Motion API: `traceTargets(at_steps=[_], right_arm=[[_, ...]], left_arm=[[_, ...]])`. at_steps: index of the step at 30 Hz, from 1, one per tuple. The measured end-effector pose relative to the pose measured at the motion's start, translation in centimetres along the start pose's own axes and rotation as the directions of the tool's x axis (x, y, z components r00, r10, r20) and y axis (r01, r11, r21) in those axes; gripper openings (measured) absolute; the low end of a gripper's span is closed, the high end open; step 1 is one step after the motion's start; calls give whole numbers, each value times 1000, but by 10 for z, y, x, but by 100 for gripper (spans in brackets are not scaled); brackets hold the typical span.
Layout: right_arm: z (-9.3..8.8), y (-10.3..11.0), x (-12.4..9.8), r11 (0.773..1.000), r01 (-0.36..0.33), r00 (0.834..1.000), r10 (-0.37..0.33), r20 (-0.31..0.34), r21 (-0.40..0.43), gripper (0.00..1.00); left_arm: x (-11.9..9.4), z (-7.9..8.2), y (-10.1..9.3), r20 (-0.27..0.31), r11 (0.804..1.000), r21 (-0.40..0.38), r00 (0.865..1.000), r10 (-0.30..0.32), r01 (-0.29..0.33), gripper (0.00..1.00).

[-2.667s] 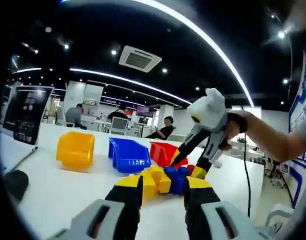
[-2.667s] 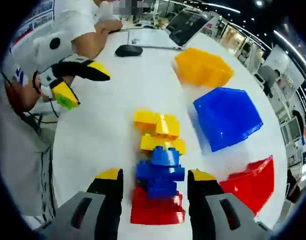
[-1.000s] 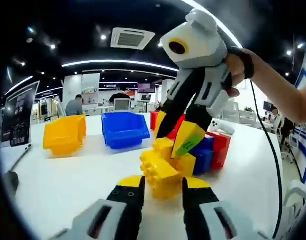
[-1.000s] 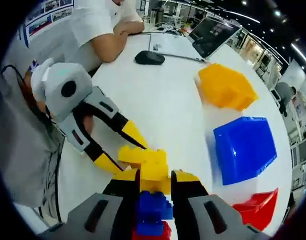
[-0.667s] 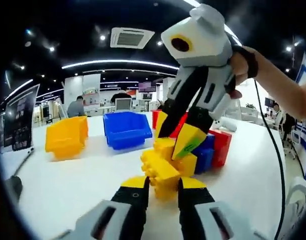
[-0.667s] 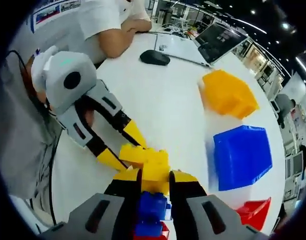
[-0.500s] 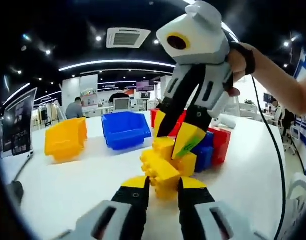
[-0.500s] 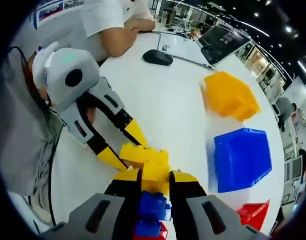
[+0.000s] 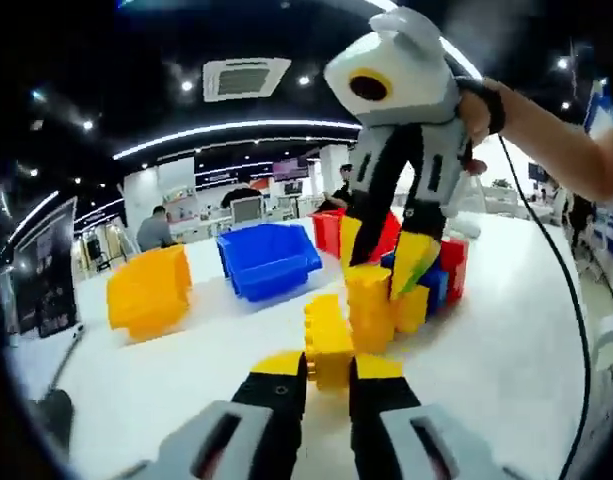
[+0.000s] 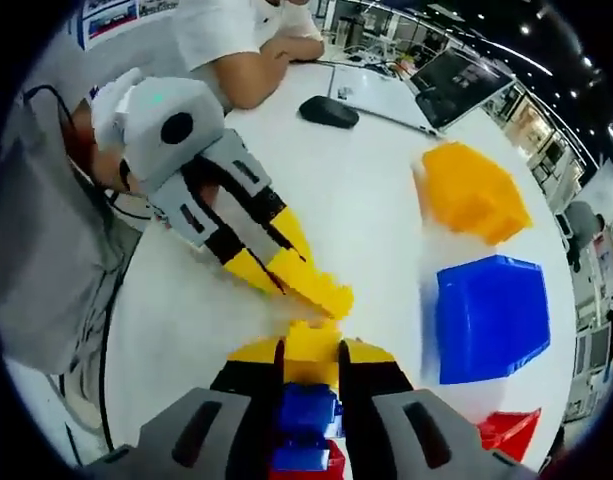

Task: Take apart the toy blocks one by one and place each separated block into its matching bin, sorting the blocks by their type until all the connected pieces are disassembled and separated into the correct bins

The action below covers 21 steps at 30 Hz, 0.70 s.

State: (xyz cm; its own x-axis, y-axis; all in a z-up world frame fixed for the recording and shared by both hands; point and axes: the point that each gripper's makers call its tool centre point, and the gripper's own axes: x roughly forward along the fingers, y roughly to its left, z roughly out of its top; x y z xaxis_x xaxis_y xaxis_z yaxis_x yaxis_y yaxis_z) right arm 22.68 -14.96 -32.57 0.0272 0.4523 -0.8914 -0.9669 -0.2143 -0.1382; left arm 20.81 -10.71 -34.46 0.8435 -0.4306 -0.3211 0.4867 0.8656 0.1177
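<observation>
My left gripper (image 9: 327, 368) is shut on a yellow block (image 9: 328, 343), seen end-on between its jaws. In the right gripper view the left gripper (image 10: 276, 262) reaches in from the left with that yellow block (image 10: 318, 285) tilted off the stack. My right gripper (image 10: 309, 352) is shut on the rest of the stack: a yellow block (image 10: 311, 343) on top, a blue block (image 10: 308, 410), then a red block (image 10: 321, 462). In the left gripper view the right gripper (image 9: 383, 262) comes down from above onto the stack (image 9: 372, 308), with blue (image 9: 435, 288) and red (image 9: 452, 262) behind.
Three bins stand in a row on the white table (image 10: 366, 200): yellow bin (image 10: 476, 190), blue bin (image 10: 496, 315), red bin (image 10: 508, 430). A black mouse (image 10: 328, 112) and a laptop (image 10: 456, 85) lie at the far end, near a person's arm (image 10: 256, 65).
The yellow block in my left gripper has come off the stack and swung away from it. The stack in my right gripper has lifted and turned slightly. Both cameras shifted.
</observation>
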Motion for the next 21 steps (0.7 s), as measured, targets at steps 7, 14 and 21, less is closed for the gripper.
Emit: traceTargets(at_steps=[7,14,21], right_arm=[[2,1,0,1000,27,999,-27,26,13,23],[1,-2,1,997,48,997,-51,56,62,24],[1,-1,2,995,42,994,-51,93,91,24]], left_arm=[[-3,7,-10,2,997,58,999,-42,41,19],[-13,23,40,78,999,-37,997,25,-22,19],[-21,68,115,167,982,-37,968,188,-185,19]])
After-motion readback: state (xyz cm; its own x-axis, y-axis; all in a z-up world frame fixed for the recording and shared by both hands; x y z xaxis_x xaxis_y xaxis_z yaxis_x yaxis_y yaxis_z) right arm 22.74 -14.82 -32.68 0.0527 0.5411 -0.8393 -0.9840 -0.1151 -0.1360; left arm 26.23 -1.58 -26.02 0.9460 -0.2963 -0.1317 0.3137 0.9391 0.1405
